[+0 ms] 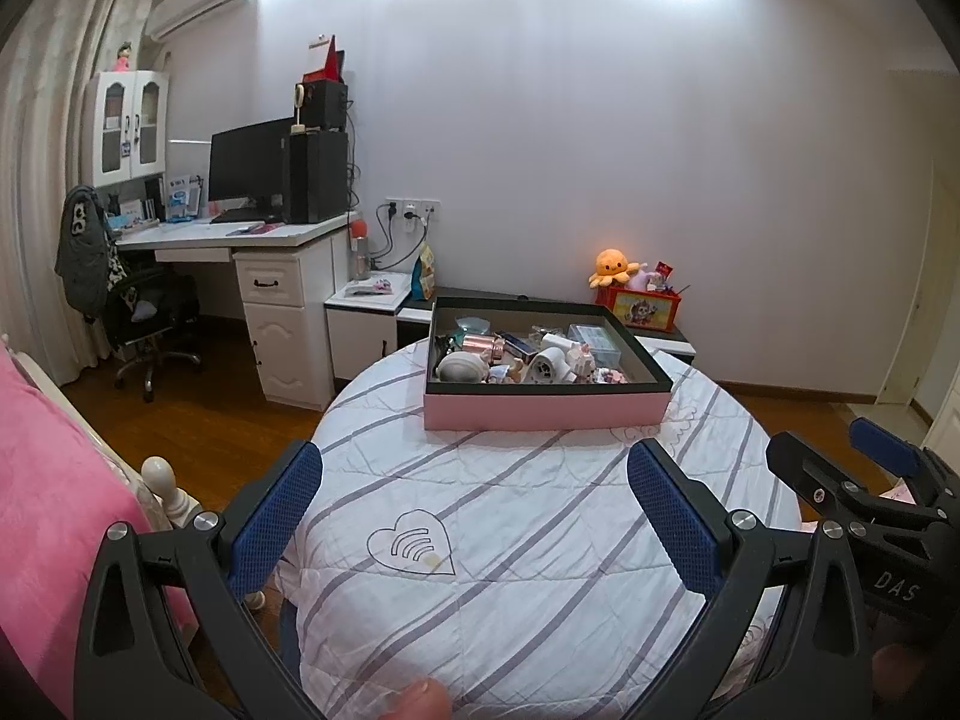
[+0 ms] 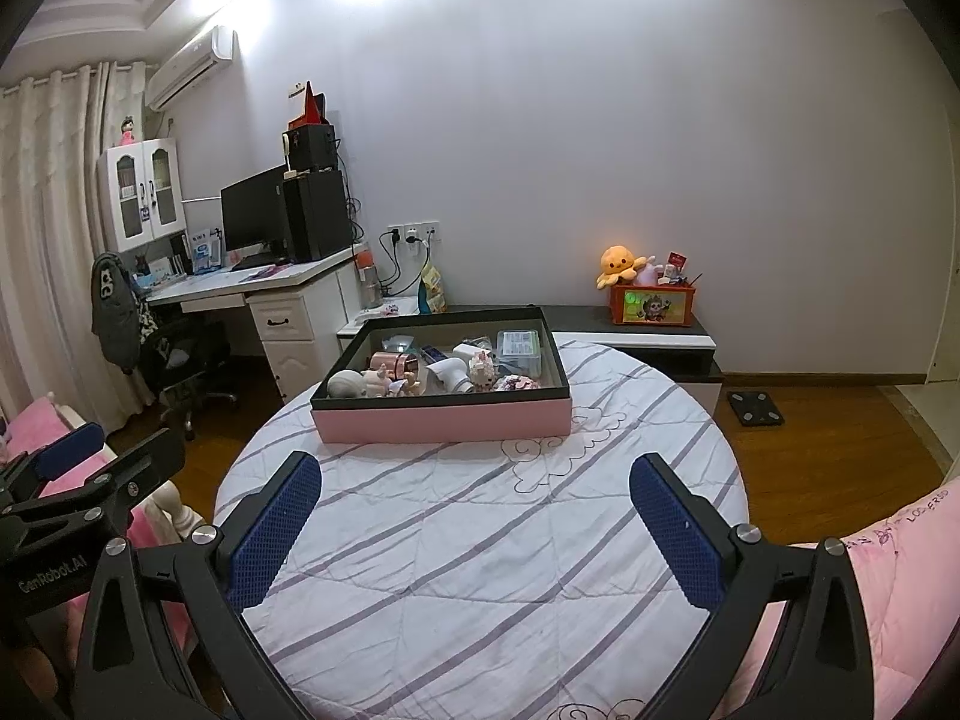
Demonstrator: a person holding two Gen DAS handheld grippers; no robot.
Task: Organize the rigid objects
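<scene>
A pink box with a black rim stands at the far side of a round table covered with a striped white quilt. It holds several small objects: a grey round shell-like piece, a copper tube, a white cylinder and a clear plastic case. My left gripper is open and empty over the near quilt. My right gripper is open and empty, also short of the box.
A white desk with monitor and speakers and an office chair stand at the left. A low cabinet with an orange plush and red box lies behind. Pink bedding flanks the table.
</scene>
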